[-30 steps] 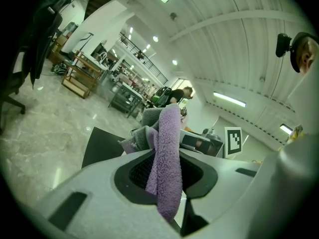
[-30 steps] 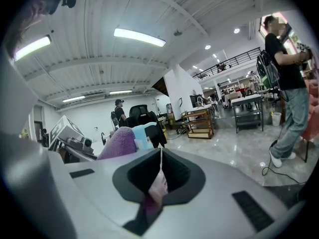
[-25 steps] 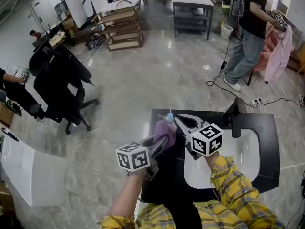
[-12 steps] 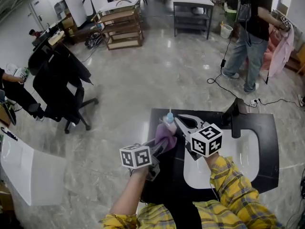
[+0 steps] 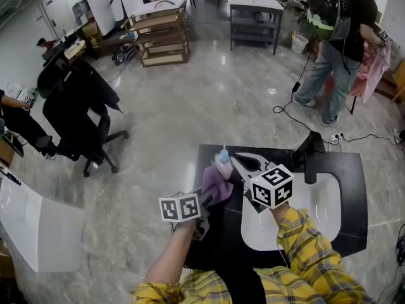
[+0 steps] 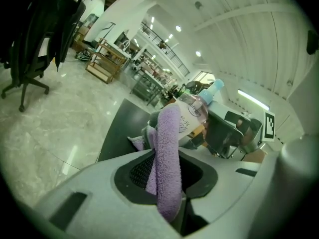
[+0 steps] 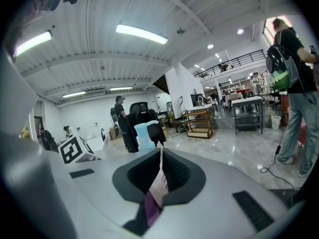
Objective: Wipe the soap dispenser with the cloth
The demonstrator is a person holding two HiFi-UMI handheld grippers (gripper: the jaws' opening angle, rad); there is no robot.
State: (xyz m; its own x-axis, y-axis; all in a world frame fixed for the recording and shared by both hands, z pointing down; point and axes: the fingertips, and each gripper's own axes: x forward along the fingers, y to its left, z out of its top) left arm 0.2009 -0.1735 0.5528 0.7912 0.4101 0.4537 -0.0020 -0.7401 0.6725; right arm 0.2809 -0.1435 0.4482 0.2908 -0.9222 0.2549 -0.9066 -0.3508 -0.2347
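**Left gripper** (image 6: 167, 154): jaws are clamping a purple cloth (image 6: 168, 128). The fold is running up between the pads and standing out past the tips, where it is pressing against the soap dispenser (image 6: 193, 114).

**Right gripper** (image 7: 160, 154): jaws are sitting closed together. A thin pale-and-purple sliver is showing in the slit between them, and what it is cannot be told. The dispenser's light blue pump top (image 7: 143, 135) is sitting just beyond the tips. In the head view this gripper is reaching the dispenser from the right, opposite the cloth.

**Soap dispenser**: a clear bottle with a printed label. It is standing upright at the far left edge of a black counter (image 5: 354, 170), between the two grippers.

**White sink** (image 5: 326, 201): is lying set into the counter to the right of the bottle, with a black faucet (image 5: 310, 152) behind it.

**Yellow plaid sleeves** (image 5: 304, 246): are covering the arms holding the grippers.

**Surroundings**: a black office chair (image 5: 76, 116) is standing well to the left on the grey floor. A wooden shelf cart (image 5: 158, 40) is standing far back. A person with a backpack (image 5: 338, 49) is standing at the far right.
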